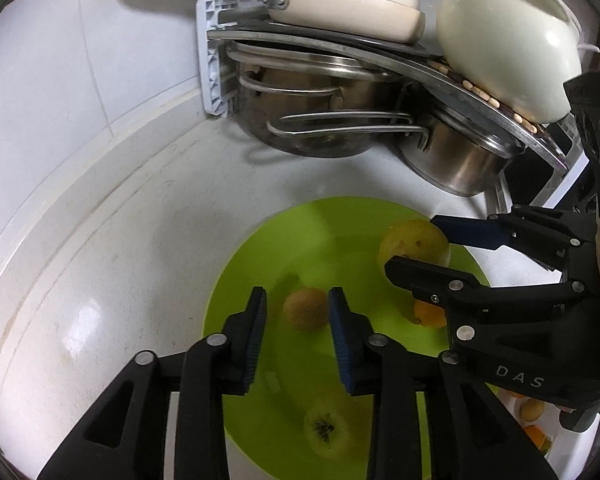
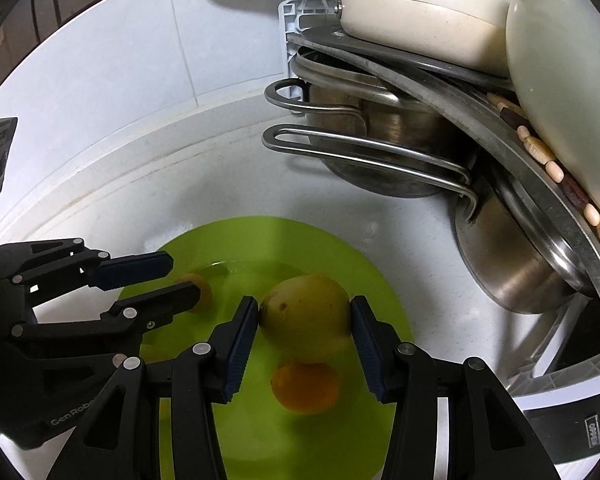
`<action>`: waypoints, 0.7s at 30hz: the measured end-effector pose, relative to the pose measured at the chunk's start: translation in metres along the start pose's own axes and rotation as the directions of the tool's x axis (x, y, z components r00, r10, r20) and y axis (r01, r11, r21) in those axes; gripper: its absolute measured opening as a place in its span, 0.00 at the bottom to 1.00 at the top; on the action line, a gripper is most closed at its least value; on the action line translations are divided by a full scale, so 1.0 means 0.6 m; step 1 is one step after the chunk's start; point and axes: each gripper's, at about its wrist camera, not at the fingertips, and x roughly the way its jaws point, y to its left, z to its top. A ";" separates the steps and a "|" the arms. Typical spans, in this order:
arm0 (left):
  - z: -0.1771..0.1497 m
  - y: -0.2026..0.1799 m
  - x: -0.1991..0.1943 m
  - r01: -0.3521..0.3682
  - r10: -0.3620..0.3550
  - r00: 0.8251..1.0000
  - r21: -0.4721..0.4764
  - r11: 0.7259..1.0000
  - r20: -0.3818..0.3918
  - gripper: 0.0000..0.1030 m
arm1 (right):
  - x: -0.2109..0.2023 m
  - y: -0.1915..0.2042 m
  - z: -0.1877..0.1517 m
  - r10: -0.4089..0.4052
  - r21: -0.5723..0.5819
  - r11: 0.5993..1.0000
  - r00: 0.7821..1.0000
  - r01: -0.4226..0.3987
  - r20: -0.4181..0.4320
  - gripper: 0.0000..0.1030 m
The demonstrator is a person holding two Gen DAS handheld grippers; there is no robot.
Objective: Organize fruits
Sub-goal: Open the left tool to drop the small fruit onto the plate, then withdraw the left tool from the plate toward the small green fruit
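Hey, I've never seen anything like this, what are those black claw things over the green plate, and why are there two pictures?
Those are no robot arms: a person holds a pair of black two-finger tongs in each hand, each with a fisheye camera looking along its fingers. One picture comes from the left tongs, the other from the right tongs; each view also catches the other tongs from the side.

On the white countertop lies a round lime-green plate with fruit. The right tongs are open around a large yellow-green fruit; whether the pads touch it is unclear. Below it lies a small orange fruit. The left tongs hang open over a small brown fruit, holding nothing. Stainless steel pots sit under a rack behind.
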 end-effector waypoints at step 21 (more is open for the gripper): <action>-0.048 -0.022 -0.158 -0.096 0.099 0.985 -0.032 0.995 0.142 0.46 | -0.139 0.036 -0.029 -0.017 0.000 1.000 0.989 0.017 0.149 0.47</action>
